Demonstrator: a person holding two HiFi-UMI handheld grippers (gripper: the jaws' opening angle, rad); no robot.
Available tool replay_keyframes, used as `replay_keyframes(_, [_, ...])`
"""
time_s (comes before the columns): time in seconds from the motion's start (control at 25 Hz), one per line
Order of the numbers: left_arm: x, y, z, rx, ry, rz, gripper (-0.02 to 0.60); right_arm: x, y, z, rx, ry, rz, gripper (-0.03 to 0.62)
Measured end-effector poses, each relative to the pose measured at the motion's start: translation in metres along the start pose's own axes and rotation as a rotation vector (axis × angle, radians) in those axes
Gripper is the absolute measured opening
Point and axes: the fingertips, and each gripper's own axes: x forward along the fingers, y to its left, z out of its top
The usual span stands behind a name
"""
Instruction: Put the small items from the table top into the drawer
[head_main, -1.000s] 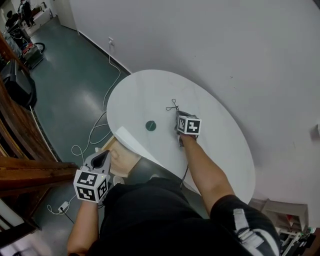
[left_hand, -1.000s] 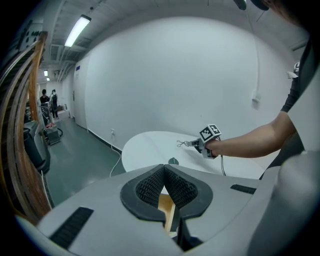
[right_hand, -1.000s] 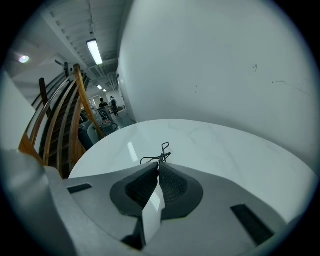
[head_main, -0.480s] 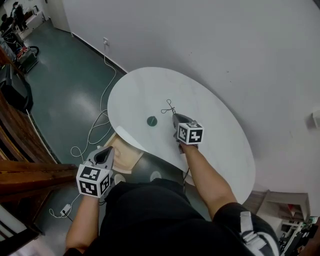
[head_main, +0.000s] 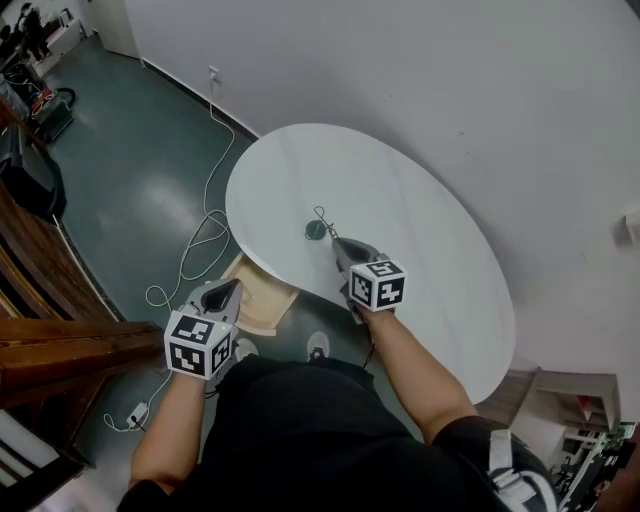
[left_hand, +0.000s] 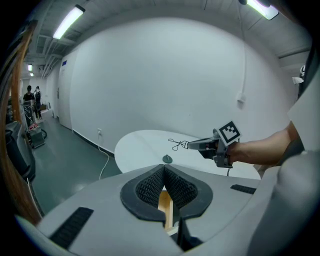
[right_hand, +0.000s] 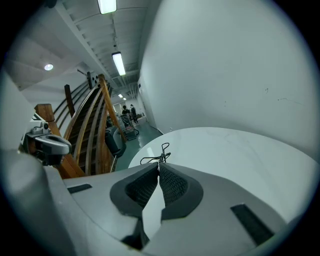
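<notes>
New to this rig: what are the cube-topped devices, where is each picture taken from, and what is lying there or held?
A person holds a two-jaw tool in each hand; the marker cubes are part of them. One camera sits on the person's head, looking down; one rides on each tool. On the white table lies a small dark green round item. The right tool pinches a thin black wire item. The left tool, closed and empty, is over the open wooden drawer.
</notes>
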Motion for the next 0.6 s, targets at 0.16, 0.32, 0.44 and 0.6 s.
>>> replay_keyframes(0.16, [0.0, 0.008, -0.001, 0.002, 0.001, -0.009, 0.015, 0.005, 0.026, -0.021, -0.013, 0.04, 0.03, 0.015])
replay_keyframes(0.32, [-0.003, 0.02, -0.01, 0.01, 0.023, -0.003, 0.015, 0.013, 0.05, -0.046, -0.021, 0.091, 0.059, 0.015])
replay_keyframes(0.44, [-0.005, 0.027, -0.018, 0.004, 0.035, 0.004, 0.015, 0.018, 0.07, -0.065, -0.042, 0.139, 0.093, 0.015])
replay_keyframes(0.6, [-0.012, 0.037, -0.03, -0.022, 0.043, 0.015, 0.015, 0.027, 0.108, -0.096, -0.098, 0.22, 0.168, 0.015])
